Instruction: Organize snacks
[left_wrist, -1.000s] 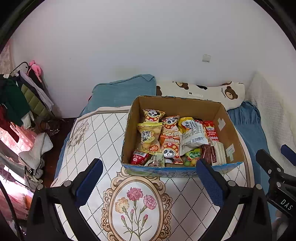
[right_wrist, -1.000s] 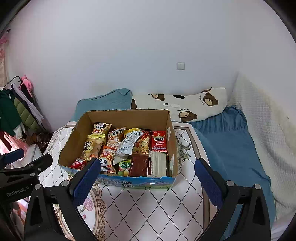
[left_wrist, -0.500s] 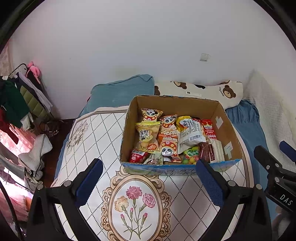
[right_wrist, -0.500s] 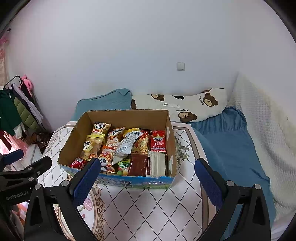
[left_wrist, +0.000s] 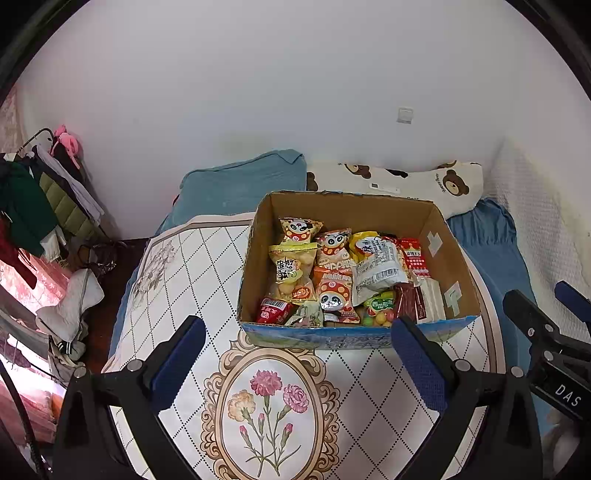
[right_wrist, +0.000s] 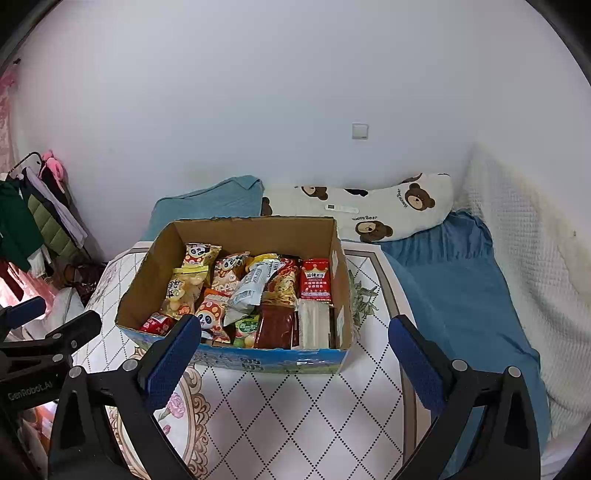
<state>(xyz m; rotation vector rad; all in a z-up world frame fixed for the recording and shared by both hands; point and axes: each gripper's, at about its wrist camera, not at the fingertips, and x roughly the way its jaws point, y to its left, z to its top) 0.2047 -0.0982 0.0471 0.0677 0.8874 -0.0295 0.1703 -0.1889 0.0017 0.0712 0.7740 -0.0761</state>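
Observation:
An open cardboard box (left_wrist: 258, 251) (right_wrist: 147, 273) stands on a patterned table (left_wrist: 192, 280) (right_wrist: 280, 413) and is full of snack packets: panda bags (left_wrist: 300, 229), a yellow bag (left_wrist: 290, 273), a silver packet (left_wrist: 376, 271) (right_wrist: 251, 288), a red packet (right_wrist: 315, 278) and white sticks (right_wrist: 313, 324). My left gripper (left_wrist: 297, 363) is open and empty, just in front of the box. My right gripper (right_wrist: 293, 363) is open and empty, in front of the box's right half. Each gripper shows at the edge of the other's view.
A blue cushion (left_wrist: 243, 181) and a bear-print pillow (left_wrist: 402, 181) (right_wrist: 369, 206) lie behind the box against the white wall. A blue blanket (right_wrist: 454, 280) lies to the right. A clothes rack (left_wrist: 33, 199) and heaped laundry (left_wrist: 68, 302) stand at the left.
Both grippers have drawn back and risen slightly, so the box sits a little higher in both views. Both stay open and empty.

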